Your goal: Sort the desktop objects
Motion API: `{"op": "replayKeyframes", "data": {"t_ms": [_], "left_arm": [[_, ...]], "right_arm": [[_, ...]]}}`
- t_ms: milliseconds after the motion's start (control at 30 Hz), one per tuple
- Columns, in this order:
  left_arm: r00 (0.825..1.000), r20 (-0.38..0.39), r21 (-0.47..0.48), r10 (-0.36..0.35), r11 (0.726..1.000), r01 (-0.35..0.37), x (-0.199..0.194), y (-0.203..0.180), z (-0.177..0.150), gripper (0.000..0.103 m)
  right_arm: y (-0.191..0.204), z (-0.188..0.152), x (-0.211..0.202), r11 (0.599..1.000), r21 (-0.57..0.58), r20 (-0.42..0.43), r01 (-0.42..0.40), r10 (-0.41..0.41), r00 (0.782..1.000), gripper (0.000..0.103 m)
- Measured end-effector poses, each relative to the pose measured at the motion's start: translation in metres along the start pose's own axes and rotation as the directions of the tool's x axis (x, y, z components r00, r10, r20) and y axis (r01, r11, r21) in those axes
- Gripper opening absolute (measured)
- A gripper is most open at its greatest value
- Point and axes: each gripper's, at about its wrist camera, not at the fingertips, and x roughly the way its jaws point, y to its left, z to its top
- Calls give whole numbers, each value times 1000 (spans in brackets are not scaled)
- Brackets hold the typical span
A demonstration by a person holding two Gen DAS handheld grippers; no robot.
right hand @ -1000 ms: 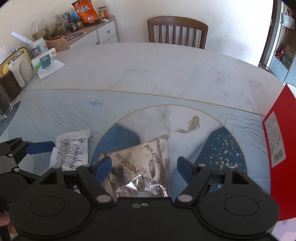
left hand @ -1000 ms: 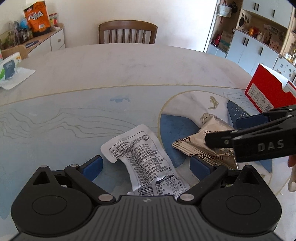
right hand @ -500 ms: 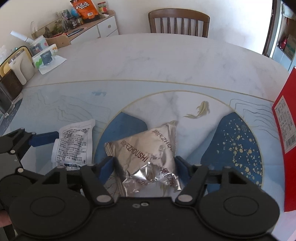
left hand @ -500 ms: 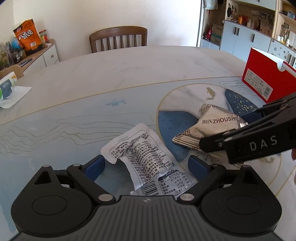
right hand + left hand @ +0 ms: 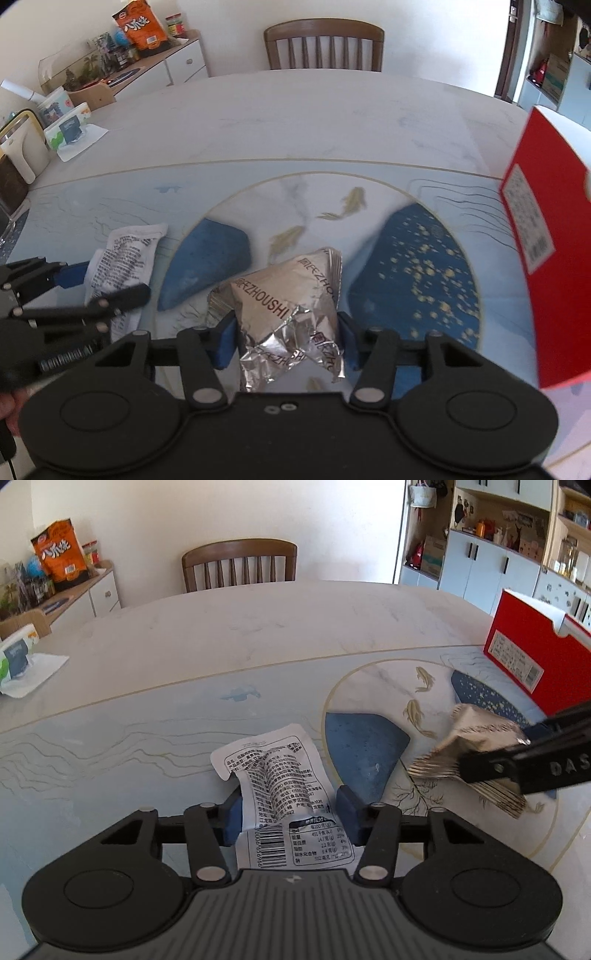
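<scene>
White packet (image 5: pixel 280 794) flat on the surface (image 5: pixel 258 627), pinched by the closing left hand-held gripper (image 5: pixel 288 812), blue pads (image 5: pixel 232 818) at both sides. Silver packet (image 5: pixel 291 314) squeezed by the closing right hand-held gripper (image 5: pixel 286 339), crinkled, likely for lifting. Red box (image 5: pixel 546 251) near on the right, maybe for sorting into.

My right gripper (image 5: pixel 287 338) is closing its jaws on the silver foil packet (image 5: pixel 291 306), which sits crumpled between the blue pads (image 5: pixel 224 341), both pressing its sides. To the left my left gripper (image 5: pixel 92 291) has the white printed packet (image 5: pixel 123 258) between its fingers. Both packets lie on the table (image 5: pixel 295 122). A red box (image 5: pixel 550 258) stands at the right edge, and a wooden chair (image 5: pixel 325 46) waits at the far side.
</scene>
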Motion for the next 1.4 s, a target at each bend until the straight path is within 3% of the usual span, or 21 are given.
{"op": "replayKeyframes", "data": {"t_ms": [367, 767, 1133, 1400], "left_arm": [[1000, 8, -34, -24, 999, 24, -8, 7, 6, 33], [999, 20, -53, -47, 997, 48, -18, 4, 3, 27], [990, 41, -70, -136, 988, 139, -37, -12, 2, 19], [970, 60, -56, -234, 970, 237, -51, -33, 7, 14]], "right_arm": [[-9, -5, -24, 1000, 25, 36, 18, -19, 999, 53], [-13, -13, -45, 999, 32, 61, 22, -24, 998, 53], [-26, -25, -69, 997, 58, 67, 51, -55, 996, 52], [-40, -34, -90, 993, 99, 98, 68, -77, 992, 52]]}}
